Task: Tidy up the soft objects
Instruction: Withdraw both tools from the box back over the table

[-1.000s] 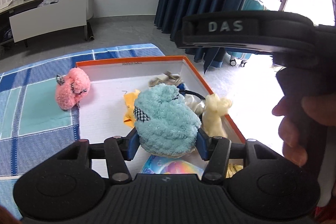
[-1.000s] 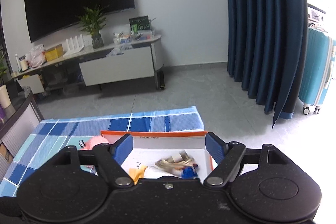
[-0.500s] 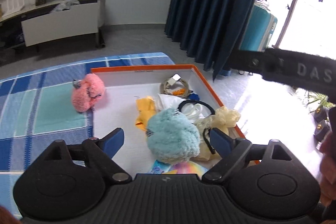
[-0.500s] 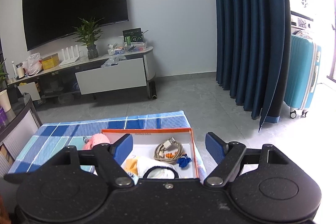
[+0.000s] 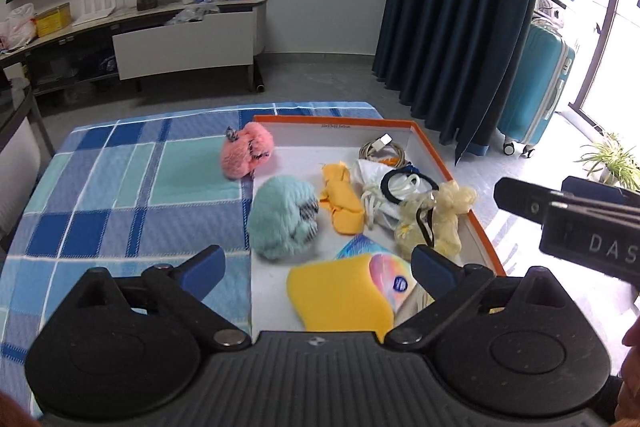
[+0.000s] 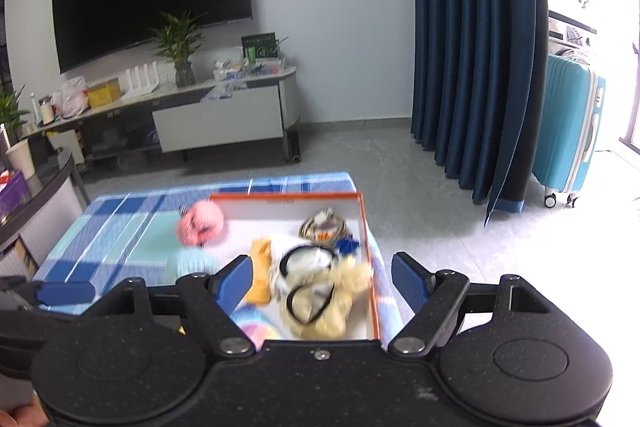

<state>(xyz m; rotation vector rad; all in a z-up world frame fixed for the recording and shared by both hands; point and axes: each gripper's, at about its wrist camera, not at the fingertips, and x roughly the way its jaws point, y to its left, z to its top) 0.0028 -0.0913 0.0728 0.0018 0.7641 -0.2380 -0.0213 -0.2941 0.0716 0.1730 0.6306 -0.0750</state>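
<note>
1. Hovering above the near end of the orange-rimmed box (image 5: 436,155), the left tool (image 5: 316,265) has its blue pads spread wide with nothing between them.
2. The right tool (image 6: 322,279) is likewise spread apart and empty, held above the same box (image 6: 364,227); its body shows at the right edge of the left view, where the white letters "DAS" can be read.
3. The teal plush (image 5: 282,223) lies at the left edge of the box, just left of a yellow cloth (image 5: 342,205).
4. The pink plush (image 5: 248,155) sits at the far left corner of the box, partly on the blue checked cloth (image 5: 120,187) covering the worktop.
5. A cream scrunchie (image 5: 440,217) lies by the right wall, a coiled cable (image 5: 384,151) at the far right corner.
6. A yellow pouch (image 5: 340,301) with a rainbow print lies nearest; its small round blue label is too small to read.
7. Print on the far wall of the box is unreadable.
</note>
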